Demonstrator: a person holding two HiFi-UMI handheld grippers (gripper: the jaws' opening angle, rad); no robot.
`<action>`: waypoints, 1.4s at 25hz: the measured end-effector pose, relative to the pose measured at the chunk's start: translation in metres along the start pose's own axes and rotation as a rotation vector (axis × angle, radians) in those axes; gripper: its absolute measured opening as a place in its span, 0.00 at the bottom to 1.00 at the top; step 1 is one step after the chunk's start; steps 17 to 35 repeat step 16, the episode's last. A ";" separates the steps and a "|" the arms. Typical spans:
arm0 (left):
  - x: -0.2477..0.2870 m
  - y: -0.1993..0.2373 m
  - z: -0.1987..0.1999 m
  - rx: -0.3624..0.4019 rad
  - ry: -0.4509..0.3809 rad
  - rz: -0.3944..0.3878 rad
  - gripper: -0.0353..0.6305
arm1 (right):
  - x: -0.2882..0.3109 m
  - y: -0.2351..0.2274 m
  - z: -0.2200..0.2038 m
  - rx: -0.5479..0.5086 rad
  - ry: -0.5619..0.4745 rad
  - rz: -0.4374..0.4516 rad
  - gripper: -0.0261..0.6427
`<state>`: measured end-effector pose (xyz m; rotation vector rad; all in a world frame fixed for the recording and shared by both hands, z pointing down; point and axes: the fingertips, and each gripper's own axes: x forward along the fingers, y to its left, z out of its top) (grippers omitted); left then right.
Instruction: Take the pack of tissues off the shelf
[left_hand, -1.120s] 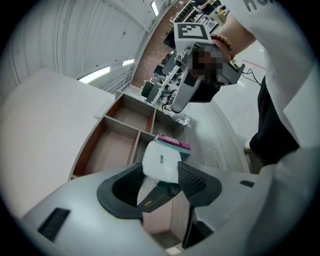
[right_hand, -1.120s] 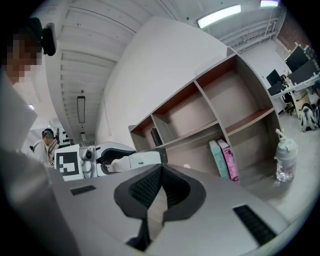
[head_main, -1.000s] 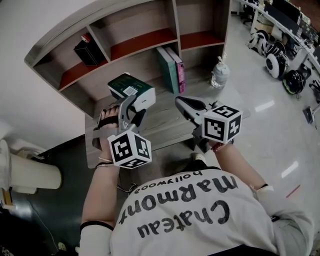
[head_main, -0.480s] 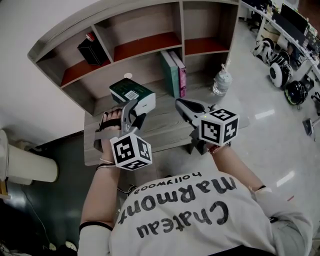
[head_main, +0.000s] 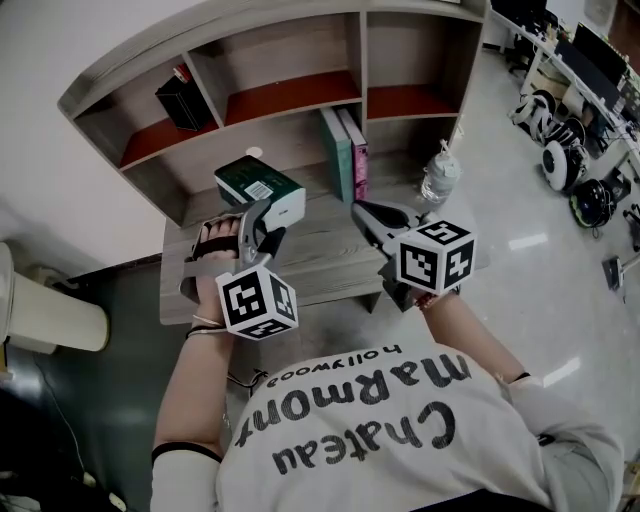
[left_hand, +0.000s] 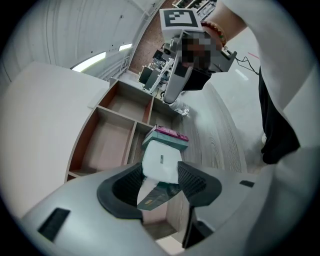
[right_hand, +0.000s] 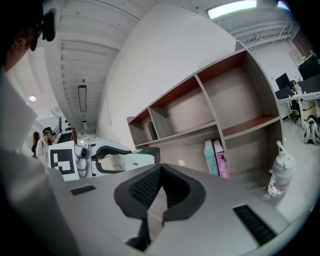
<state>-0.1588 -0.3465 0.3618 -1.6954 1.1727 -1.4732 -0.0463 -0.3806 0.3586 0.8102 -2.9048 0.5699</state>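
The pack of tissues, green on top with a white end, hangs in front of the wooden shelf unit, just above the desk. My left gripper is shut on it; in the left gripper view the ribbed pads press both sides of the pack, and the left gripper points toward the shelf. My right gripper hovers over the desk to the right of the pack, shut with nothing in it. The right gripper view shows the right gripper with its pads together and the held pack off to the left.
A teal book and a pink book stand in the lower shelf bay. A clear water bottle stands on the desk at the right. A black box leans in the upper left bay. Wheeled gear sits on the floor at right.
The right gripper has drifted slightly left over the desk. The left gripper keeps the pack in the same grip, hardly moved.
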 end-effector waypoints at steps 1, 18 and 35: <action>0.000 0.001 0.001 -0.002 0.002 0.002 0.41 | -0.001 -0.001 0.000 0.000 0.001 0.001 0.05; -0.005 -0.007 0.009 -0.017 0.027 0.004 0.40 | -0.010 -0.006 -0.010 0.022 0.018 0.011 0.05; -0.005 -0.007 0.009 -0.017 0.027 0.004 0.40 | -0.010 -0.006 -0.010 0.022 0.018 0.011 0.05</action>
